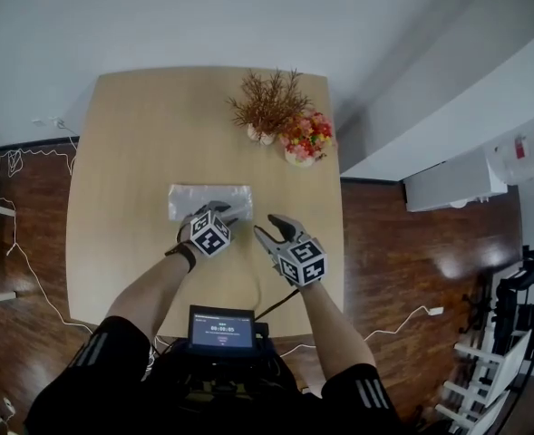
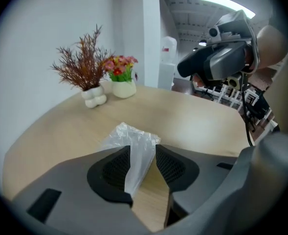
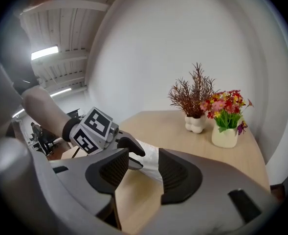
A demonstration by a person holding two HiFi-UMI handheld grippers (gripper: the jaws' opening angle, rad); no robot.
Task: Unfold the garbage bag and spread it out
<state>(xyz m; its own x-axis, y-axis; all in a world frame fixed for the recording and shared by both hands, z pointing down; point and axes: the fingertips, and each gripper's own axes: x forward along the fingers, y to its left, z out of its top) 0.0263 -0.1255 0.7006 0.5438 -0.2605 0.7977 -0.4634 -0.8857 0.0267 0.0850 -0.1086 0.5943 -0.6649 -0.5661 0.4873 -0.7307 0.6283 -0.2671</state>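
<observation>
While the garbage bag [image 1: 203, 198] was still a flat folded packet, it lay about mid-worktop [image 1: 121, 152], long side running left to right. The flower pots [image 1: 289, 130] stood well apart at the far right.

The left tongs [image 1: 217, 211] were placed at the packet's near edge, right of its middle. In the left gripper view a raised fold of the bag [image 2: 134, 141] was seen between the parted jaws. It lay against one pad at most, and bare wood showed beside the other, so nothing was clamped.

The right tongs [image 1: 268, 227] were likewise released, over bare worktop just off the packet's near right end. Nothing was caught between them; only the bag's end [image 3: 151, 158] was seen beyond.

Handling, as judged:
- The bag was taken to be thin translucent film, near weightless and limp, with no stiffness to be counted on.
- It was expected to be slippery, with layers likely to cling.
- The crinkles suggested it would deform at any touch.
- Stretch or tearing was expected if it was pinched hard and yanked.
- It was best taken at a free edge or corner of the top layer only, not through the whole stack.
- A second hold was wanted on the same edge, well apart from the first, so the fold could be peeled open and drawn flat.
- The packet was thought likely to slide on the smooth wood, so one end needed pinning.
- Spreading was best directed near and left, clear of the pots.
</observation>
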